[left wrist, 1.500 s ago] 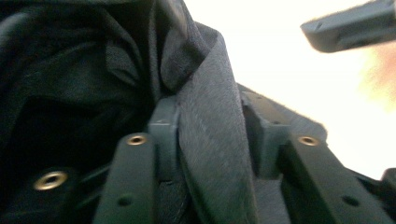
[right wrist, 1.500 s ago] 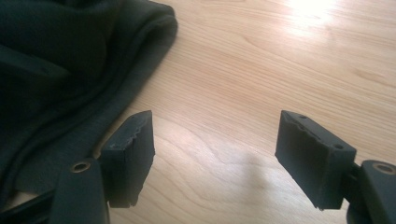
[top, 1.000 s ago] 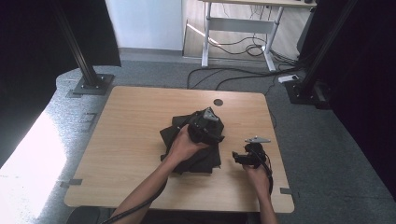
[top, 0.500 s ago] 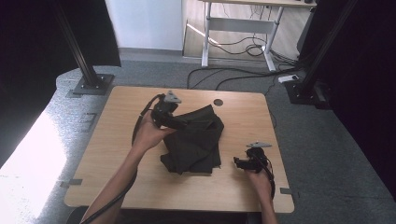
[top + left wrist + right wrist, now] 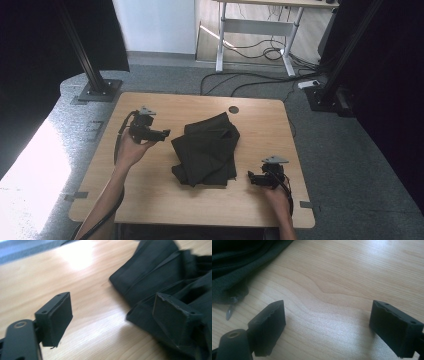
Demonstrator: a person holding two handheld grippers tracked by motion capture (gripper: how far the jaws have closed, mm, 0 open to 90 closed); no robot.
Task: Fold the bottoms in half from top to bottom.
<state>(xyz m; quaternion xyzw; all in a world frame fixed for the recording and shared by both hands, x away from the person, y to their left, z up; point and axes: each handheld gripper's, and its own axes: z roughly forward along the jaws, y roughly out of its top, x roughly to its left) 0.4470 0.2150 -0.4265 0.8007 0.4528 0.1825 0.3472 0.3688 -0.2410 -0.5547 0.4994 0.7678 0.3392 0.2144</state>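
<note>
- Lying folded in a loose heap at the middle of a light wooden table (image 5: pixel 150 200), a black garment (image 5: pixel 207 150) sits between two hand-held grippers, touched by neither.
- The left gripper (image 5: pixel 162 133), held near the table's left edge in the person's left hand (image 5: pixel 127 150), points toward the cloth; its jaws stand apart with nothing between them, the garment's folds just beyond one pad in the left gripper view (image 5: pixel 160 272).
- The right gripper (image 5: pixel 251 179), at the table's near right corner, rests low over bare wood; its jaws have just been opening and stand wide, nothing between them.
- In the right gripper view, a small zipper pull (image 5: pixel 230 310) hangs from the garment's hem (image 5: pixel 242 267) onto the tabletop, off to one side of the jaws.
- A round dark hole (image 5: pixel 233 109) marks the table's far edge.
- The table stands on grey speckled carpet (image 5: pixel 340 165), flanked by two black stands on base plates (image 5: pixel 97 90); dark curtains hang at both sides.
- Behind, cables (image 5: pixel 260 75) trail across the floor beneath a white-legged desk (image 5: pixel 222 35), and sunlight falls in a bright patch (image 5: pixel 30 170) at the left.
</note>
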